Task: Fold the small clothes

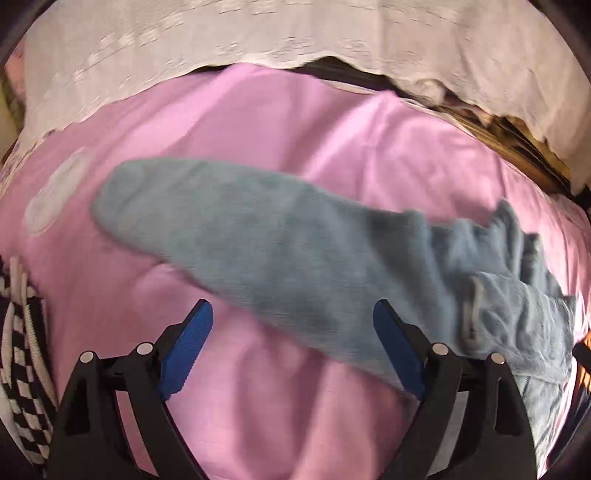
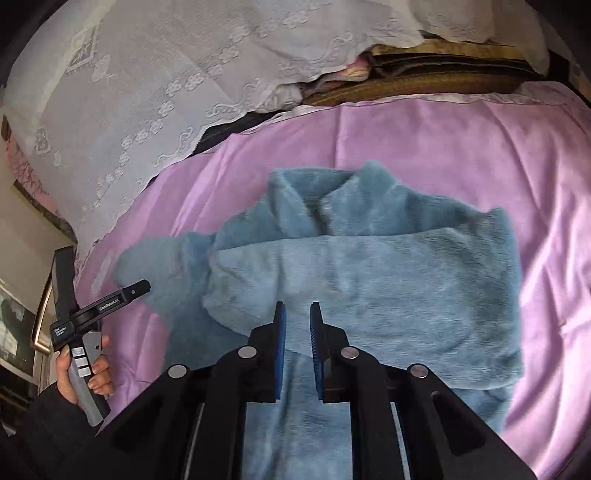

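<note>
Left wrist view, blurred by motion. At far left, a black-and-white checked cloth (image 1: pixel 18 354) lies bunched at the edge of the pink sheet (image 1: pixel 229 140). A pale round print on the sheet sits just above it. The left gripper (image 1: pixel 293 325) hangs over the sheet with its jaws spread wide, nothing between the blue pads (image 1: pixel 188 343). One sleeve of the blue fleece top (image 1: pixel 258 236) stretches flat across the sheet, cuff end toward the left, and passes in front of the right-hand pad. Whether that pad touches the fleece I cannot tell; the blur is too heavy. The sleeve gathers into folds at the right, where the body of the garment begins. A white lace cover (image 1: pixel 258 33) runs along the far edge.

Right wrist view, sharper. At far left a hand (image 2: pixel 83 373) grips the handle of the left gripper (image 2: pixel 138 286), which points out over the sheet. The sleeve lies beside it. The blue fleece top (image 2: pixel 369 280) is spread on the pink sheet (image 2: pixel 443 147), collar away from the camera, with its right sleeve folded across the chest. The right gripper (image 2: pixel 297 314) sits low over the folded sleeve and hem, its jaws narrow, a slim gap between the pads, no cloth visibly pinched. The white lace cover (image 2: pixel 147 85) drapes across the upper left.
</note>
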{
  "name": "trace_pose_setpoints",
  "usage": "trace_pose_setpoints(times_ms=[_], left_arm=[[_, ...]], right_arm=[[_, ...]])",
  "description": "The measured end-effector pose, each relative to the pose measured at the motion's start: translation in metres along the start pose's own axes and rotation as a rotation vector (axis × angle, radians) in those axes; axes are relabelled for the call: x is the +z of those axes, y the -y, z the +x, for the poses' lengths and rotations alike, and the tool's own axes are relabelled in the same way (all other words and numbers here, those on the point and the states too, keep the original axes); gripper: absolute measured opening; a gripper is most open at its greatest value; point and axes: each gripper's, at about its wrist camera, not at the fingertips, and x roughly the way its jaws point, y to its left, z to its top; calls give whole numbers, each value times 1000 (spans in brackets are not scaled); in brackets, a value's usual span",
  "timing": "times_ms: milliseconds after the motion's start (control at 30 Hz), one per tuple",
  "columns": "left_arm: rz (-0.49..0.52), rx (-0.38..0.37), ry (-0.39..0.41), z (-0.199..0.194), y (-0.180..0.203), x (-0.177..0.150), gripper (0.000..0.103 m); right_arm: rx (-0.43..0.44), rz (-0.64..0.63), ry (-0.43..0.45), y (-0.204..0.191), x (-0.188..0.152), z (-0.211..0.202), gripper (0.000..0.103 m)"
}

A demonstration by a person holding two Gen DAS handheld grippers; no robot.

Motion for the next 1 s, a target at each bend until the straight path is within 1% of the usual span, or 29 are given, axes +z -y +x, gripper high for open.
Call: trace_pose_setpoints(times_ms=[33,67,100,200,267,300,367,433,467,500,567,600,633,667,700,733,767,833,933,967,1000], left_arm=[[-52,13,-10,4,-26,4,86],[-97,22,-19,7,-50,9,86],[-134,34,-26,11,-73,14,86],[-222,58,-45,22,-128,35,86],[-285,33,-61,33,-157,48,86],[-313,5,-73,39,-167,54,86],[-337,-24,-80,50,-176,63,86],[-331,-34,-70,57,-176,72,86],[-325,-39,-62,60,-174,75,86],[-324,-39,-55,62,-173,76,86],[-335,-36,-33,65,-172,78,86],[-344,-36,-16,64,-172,77,80],[-344,-37,2,61,-173,75,60],[-336,-39,10,60,-173,75,49],[-333,-49,13,59,-173,75,32],[-339,-73,16,58,-174,75,17],[-345,-85,23,55,-174,76,15],[-343,-89,55,42,-169,78,10],[-310,-90,109,15,-154,80,9],[-288,-85,127,3,-147,81,9],[-258,-84,148,-9,-136,83,9]], right_arm=[[22,-26,-4,-23,2,9,27],[42,-53,-6,-47,4,19,35],[67,-82,-14,-70,2,30,37],[143,-179,-47,-141,-5,65,37],[156,-265,-61,-184,-14,87,37],[154,-309,-64,-203,-19,98,37],[133,-388,-69,-233,-23,118,38],[82,-464,-69,-253,-25,137,38],[43,-497,-67,-259,-24,147,39],[5,-520,-74,-262,-23,157,41],[-58,-542,-125,-261,-21,180,42],[-68,-542,-139,-257,-23,186,41],[-79,-547,-140,-255,-24,189,40],[-87,-557,-136,-254,-28,190,36],[-99,-562,-122,-253,-29,188,23],[-98,-555,-109,-252,-29,186,18],[-85,-537,-103,-250,-29,183,15],[-61,-497,-103,-244,-23,178,15],[-38,-468,-80,-238,-20,164,15],[-12,-459,-79,-237,-20,157,16],[38,-436,-82,-235,-17,149,20]])
